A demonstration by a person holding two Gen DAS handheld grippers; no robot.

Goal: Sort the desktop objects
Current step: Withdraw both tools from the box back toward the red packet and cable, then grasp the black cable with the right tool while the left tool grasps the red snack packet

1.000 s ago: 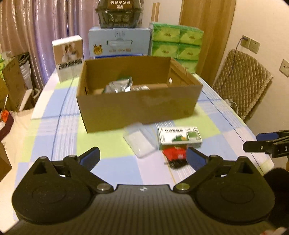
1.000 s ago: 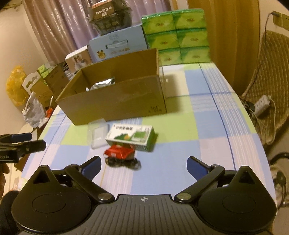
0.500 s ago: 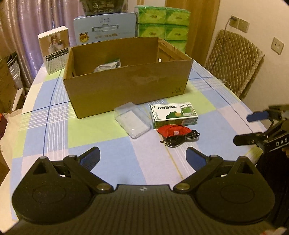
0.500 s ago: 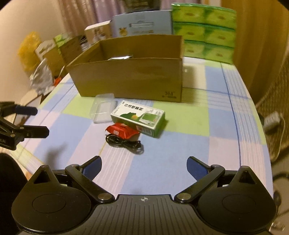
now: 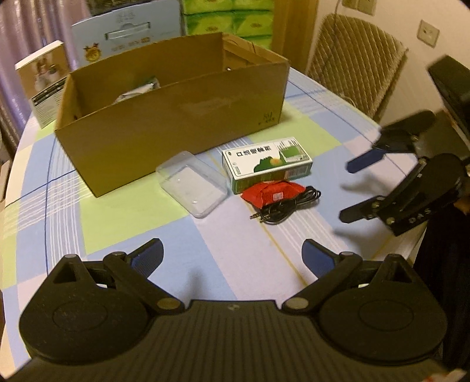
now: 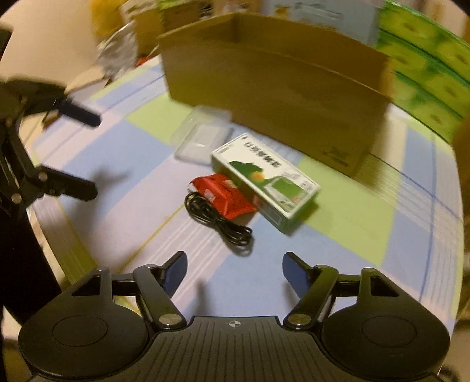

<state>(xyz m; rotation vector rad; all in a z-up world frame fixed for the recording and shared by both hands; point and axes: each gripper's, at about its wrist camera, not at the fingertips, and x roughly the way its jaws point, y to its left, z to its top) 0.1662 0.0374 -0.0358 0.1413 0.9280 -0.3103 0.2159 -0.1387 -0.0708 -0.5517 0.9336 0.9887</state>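
On the checked tablecloth lie a clear plastic case point(image 5: 192, 183) point(image 6: 202, 138), a green-and-white carton point(image 5: 265, 163) point(image 6: 265, 179), a red packet point(image 5: 271, 192) point(image 6: 223, 195) and a coiled black cable point(image 5: 289, 205) point(image 6: 220, 222), all in front of an open cardboard box point(image 5: 173, 117) point(image 6: 276, 88). My left gripper point(image 5: 232, 257) point(image 6: 77, 154) hovers open near the table's front edge. At the right of the cluster, my right gripper point(image 6: 235, 271) point(image 5: 357, 188) is open too, with the cable just ahead of its fingers. Neither holds anything.
Behind the cardboard box stand a pale blue box point(image 5: 126, 32), green tissue packs point(image 5: 232, 20) point(image 6: 426, 67) and a white carton with an animal picture point(image 5: 44, 82). A quilted chair point(image 5: 355, 61) sits off the table's right side. The table edge point(image 5: 411, 244) runs below my right gripper.
Both grippers have moved in toward the small objects, which now look larger. The right gripper swung left and closer to the cable; its view is motion-blurred. Both stayed open.
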